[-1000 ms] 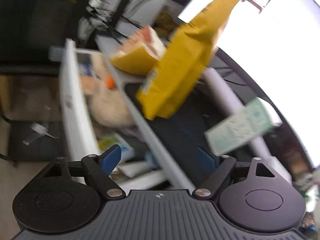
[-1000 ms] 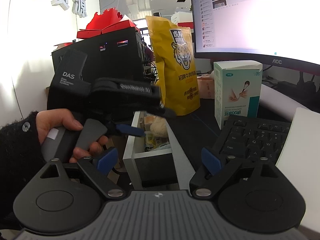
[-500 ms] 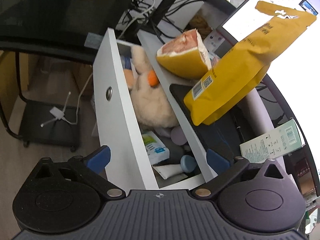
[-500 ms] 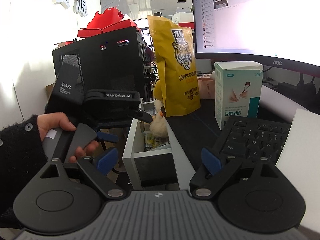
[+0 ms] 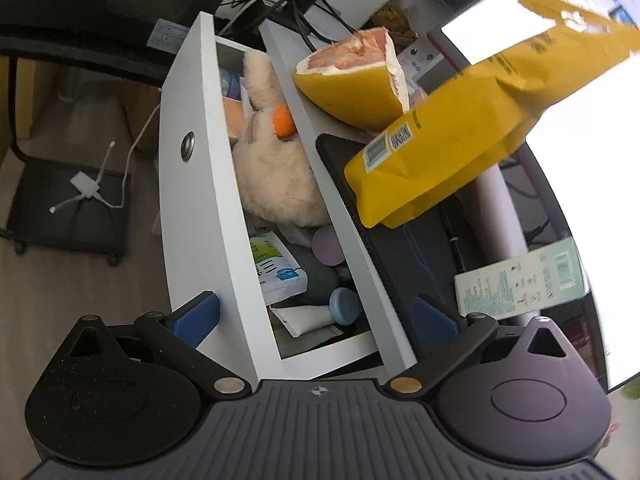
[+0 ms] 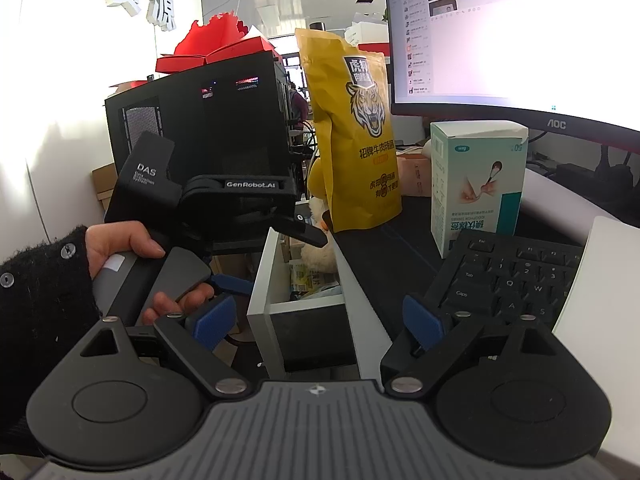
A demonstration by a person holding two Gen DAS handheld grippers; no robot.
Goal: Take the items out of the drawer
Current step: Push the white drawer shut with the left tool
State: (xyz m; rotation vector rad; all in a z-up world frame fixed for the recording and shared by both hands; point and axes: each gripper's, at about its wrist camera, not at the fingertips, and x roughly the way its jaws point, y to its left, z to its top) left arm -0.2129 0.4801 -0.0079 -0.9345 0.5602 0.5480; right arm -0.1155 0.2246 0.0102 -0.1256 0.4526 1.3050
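Blue pads of the left gripper [image 5: 314, 316] stand wide apart, empty, straddling the near end of the open drawer [image 5: 200, 200]. Just beyond them lie a white tube [image 5: 308, 318], a blue cap [image 5: 344, 305] and a tissue packet [image 5: 276, 268]; farther in, a cream plush toy [image 5: 276, 176] fills the width. The right gripper [image 6: 318, 318] hangs open and empty off to the side. On the desk [image 5: 416, 264] edge beside the drawer, a yellow snack bag [image 5: 452, 148] and a cut pomelo [image 5: 354, 84] overhang; a lifted toy could likely knock them over.
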